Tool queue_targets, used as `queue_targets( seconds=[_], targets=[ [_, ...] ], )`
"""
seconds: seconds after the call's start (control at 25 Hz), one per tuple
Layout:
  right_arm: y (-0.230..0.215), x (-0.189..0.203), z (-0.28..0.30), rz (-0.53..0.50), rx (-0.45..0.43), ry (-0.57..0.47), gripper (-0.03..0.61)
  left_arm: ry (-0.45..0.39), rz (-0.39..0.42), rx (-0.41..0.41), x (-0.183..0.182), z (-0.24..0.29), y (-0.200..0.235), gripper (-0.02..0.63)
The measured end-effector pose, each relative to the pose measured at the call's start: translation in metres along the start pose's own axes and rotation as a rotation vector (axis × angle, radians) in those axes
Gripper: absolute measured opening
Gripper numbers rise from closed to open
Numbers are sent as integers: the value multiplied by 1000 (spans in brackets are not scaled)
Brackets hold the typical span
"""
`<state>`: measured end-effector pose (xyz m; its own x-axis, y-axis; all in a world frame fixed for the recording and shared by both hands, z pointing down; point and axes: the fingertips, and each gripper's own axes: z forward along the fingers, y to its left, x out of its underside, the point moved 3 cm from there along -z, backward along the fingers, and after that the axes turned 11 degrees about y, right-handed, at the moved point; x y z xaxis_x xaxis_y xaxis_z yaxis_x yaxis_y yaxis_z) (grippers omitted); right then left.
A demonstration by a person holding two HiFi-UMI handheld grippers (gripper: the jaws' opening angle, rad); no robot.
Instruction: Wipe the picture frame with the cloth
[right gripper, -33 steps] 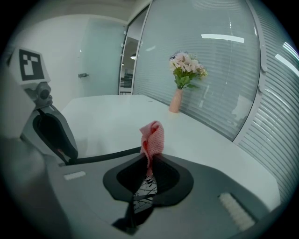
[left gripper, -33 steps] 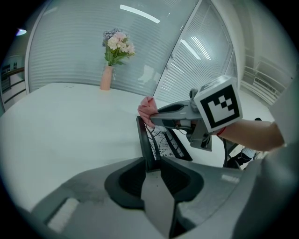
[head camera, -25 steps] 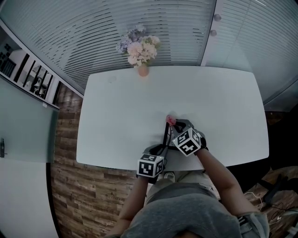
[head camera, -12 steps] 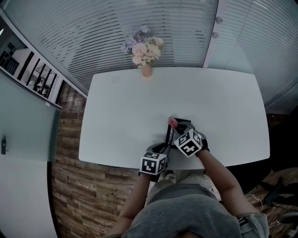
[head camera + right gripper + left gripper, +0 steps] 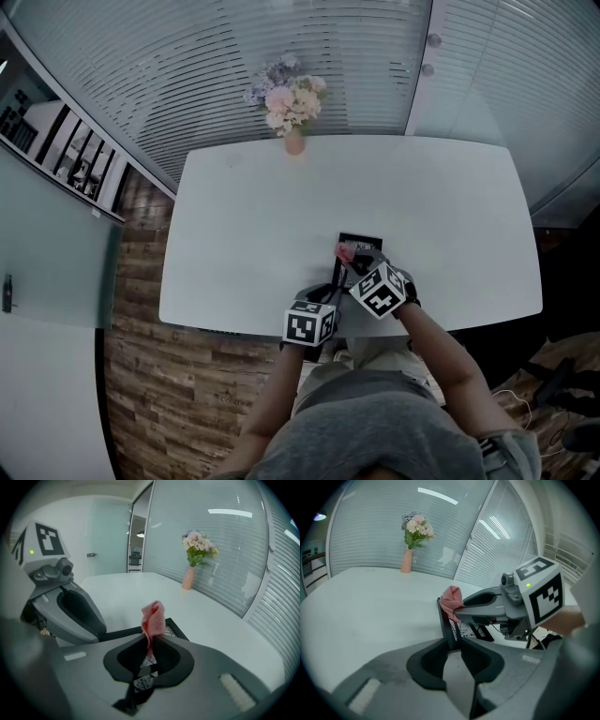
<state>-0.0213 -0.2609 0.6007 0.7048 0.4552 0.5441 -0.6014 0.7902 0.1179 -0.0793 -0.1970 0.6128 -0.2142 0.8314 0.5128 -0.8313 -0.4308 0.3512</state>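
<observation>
A black picture frame [image 5: 359,243] with a printed sheet inside sits near the front edge of the white table [image 5: 244,225]. My left gripper [image 5: 453,641] is shut on the frame's near edge [image 5: 446,625], holding it tilted. My right gripper [image 5: 150,649] is shut on a small pink cloth [image 5: 153,617], whose bunched end sticks up above the frame's glass [image 5: 171,631]. In the head view the pink cloth [image 5: 345,250] rests over the frame, with the right gripper [image 5: 361,265] just behind it and the left gripper [image 5: 328,298] beside it.
A pink vase of flowers [image 5: 292,103] stands at the table's far edge. Striped glass walls rise behind the table. Wooden floor [image 5: 141,375] lies to the left, and a person's grey-clad body fills the bottom of the head view.
The frame has tipped back so that its top edge shows further from me. The cloth and right gripper shifted slightly with it; the left gripper keeps its hold.
</observation>
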Motion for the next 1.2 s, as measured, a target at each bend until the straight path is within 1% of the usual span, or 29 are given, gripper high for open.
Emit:
queue_targets(
  seconds=[0.8, 1.2],
  targets=[
    [38, 11, -12, -64, -94, 9, 35, -13, 18, -23, -1, 1, -1, 97],
    [42, 13, -14, -69, -107, 5, 35, -19, 21, -33, -1, 1, -2, 95]
  ],
)
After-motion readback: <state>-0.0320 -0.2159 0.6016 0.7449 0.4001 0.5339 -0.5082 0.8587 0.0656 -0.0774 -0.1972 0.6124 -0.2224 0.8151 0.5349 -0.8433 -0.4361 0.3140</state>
